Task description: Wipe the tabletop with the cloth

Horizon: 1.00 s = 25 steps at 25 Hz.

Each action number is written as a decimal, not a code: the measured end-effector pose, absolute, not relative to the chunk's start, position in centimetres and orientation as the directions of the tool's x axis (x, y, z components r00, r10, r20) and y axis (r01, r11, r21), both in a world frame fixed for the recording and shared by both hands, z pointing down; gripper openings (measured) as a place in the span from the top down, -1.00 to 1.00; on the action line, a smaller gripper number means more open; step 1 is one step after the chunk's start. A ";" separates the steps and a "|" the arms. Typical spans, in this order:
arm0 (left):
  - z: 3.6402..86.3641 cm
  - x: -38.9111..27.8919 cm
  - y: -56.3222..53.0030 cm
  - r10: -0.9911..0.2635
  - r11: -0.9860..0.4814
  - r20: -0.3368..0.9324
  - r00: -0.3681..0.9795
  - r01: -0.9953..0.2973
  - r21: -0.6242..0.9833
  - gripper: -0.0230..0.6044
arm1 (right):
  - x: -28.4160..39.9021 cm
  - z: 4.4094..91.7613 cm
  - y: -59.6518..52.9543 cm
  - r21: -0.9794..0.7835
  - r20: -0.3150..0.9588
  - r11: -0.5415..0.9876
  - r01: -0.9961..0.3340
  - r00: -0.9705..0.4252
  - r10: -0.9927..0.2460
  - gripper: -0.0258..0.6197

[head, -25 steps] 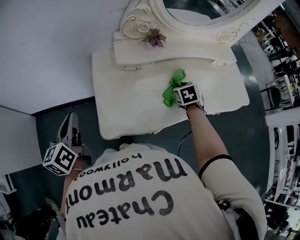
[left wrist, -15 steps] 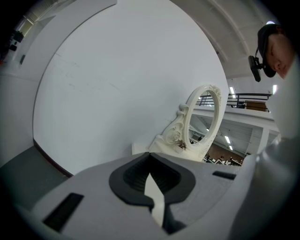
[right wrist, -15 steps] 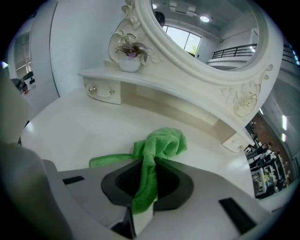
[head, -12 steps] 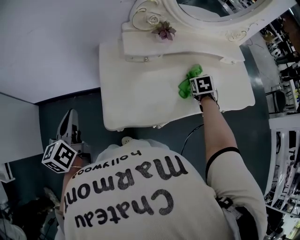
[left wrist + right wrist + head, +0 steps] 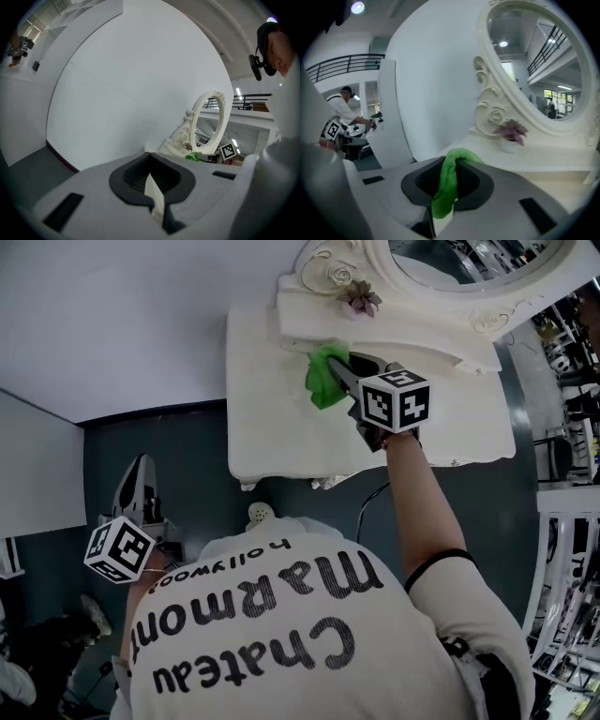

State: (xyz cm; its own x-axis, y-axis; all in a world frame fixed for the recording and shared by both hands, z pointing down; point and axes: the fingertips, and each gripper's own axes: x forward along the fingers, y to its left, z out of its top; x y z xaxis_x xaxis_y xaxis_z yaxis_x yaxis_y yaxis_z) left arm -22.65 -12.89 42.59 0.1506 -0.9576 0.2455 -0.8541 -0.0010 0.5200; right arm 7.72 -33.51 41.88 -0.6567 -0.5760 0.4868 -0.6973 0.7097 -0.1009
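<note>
Cloth [image 5: 322, 385] is shifting from the tabletop's [image 5: 267, 418] right side to its back edge, against the mirror base [image 5: 441, 341]. Right gripper [image 5: 336, 367] is clamping it. Left gripper [image 5: 141, 486] is hanging closed and empty, off the table. Wiping looks midway; the next stroke is probably calling for dragging along the back edge.

A plain white wall [image 5: 112, 315] meets a dark grey-blue floor [image 5: 159, 442]. An ornate white oval mirror [image 5: 529, 65] stands by the wall (a small potted plant [image 5: 512, 133] at its base); a round ceiling light [image 5: 357, 7] glows overhead.
</note>
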 end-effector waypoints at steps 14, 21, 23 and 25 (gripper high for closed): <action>42.2 -31.9 1.1 -0.961 0.213 0.267 -0.077 -0.822 0.528 0.90 | -8.3 55.2 -24.3 0.033 0.809 0.867 -0.497 -0.496 -0.315 0.72; 42.3 -34.4 7.4 -0.955 0.276 0.243 -0.169 -0.803 0.528 0.90 | -7.9 56.4 -23.5 0.158 0.825 0.837 -0.525 -0.396 -0.404 0.72; 42.7 -34.0 8.1 -0.955 0.279 0.240 -0.173 -0.798 0.535 0.90 | -7.9 56.7 -23.5 0.231 0.842 0.839 -0.493 -0.331 -0.427 0.72; 43.1 -33.4 8.7 -0.954 0.282 0.244 -0.173 -0.794 0.539 0.90 | -7.9 57.0 -23.5 0.286 0.850 0.843 -0.455 -0.286 -0.442 0.72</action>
State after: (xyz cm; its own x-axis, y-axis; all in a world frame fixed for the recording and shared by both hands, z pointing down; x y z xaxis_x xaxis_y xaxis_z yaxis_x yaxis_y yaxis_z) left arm -33.45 8.72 43.12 -0.1730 -0.9542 0.2441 -0.7937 0.2818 0.5390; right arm -7.88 -23.54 57.02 -0.2860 -0.4425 0.8500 -0.4555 0.8432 0.2857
